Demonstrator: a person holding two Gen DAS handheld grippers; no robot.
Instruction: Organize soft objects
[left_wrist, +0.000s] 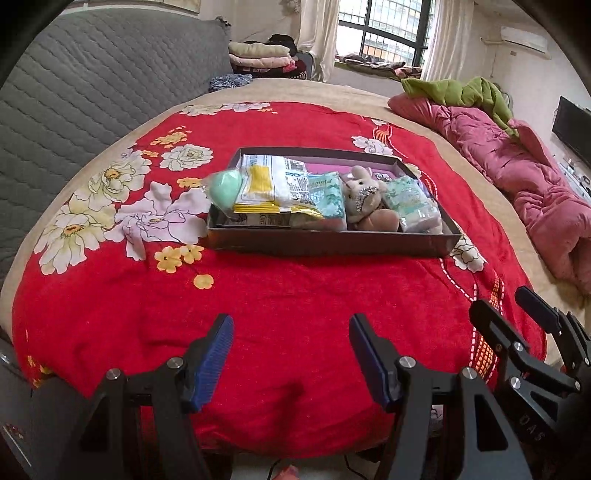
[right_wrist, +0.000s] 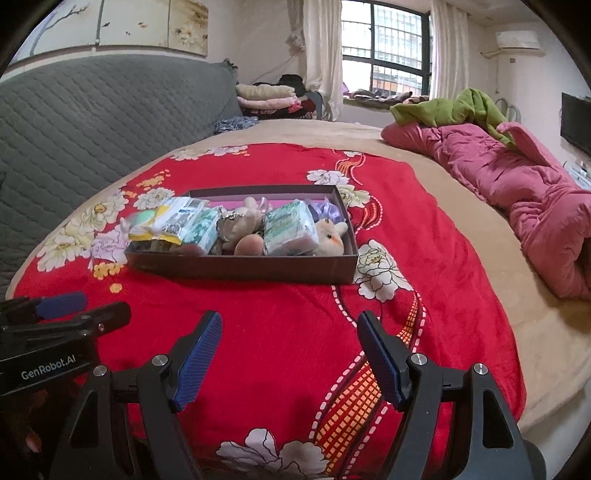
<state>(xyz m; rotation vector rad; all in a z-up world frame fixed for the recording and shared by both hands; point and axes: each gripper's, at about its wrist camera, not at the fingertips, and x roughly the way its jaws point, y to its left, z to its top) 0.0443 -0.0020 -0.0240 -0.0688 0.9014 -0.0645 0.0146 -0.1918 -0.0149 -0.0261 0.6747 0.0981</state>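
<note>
My left gripper (left_wrist: 291, 354) is wide open and holds nothing. My right gripper (right_wrist: 290, 352) is wide open too, with nothing in it. Both hang over the red flower blanket (left_wrist: 295, 295). The dark box (left_wrist: 332, 242) sits on the blanket at twelve o'clock from my left fingers, well apart from them. In the box I see a green ball (left_wrist: 225, 190) at its nine o'clock end, a yellow packet (left_wrist: 269, 188), a grey bunny (left_wrist: 364, 192) and a tissue pack (left_wrist: 417, 206) toward three o'clock
</note>
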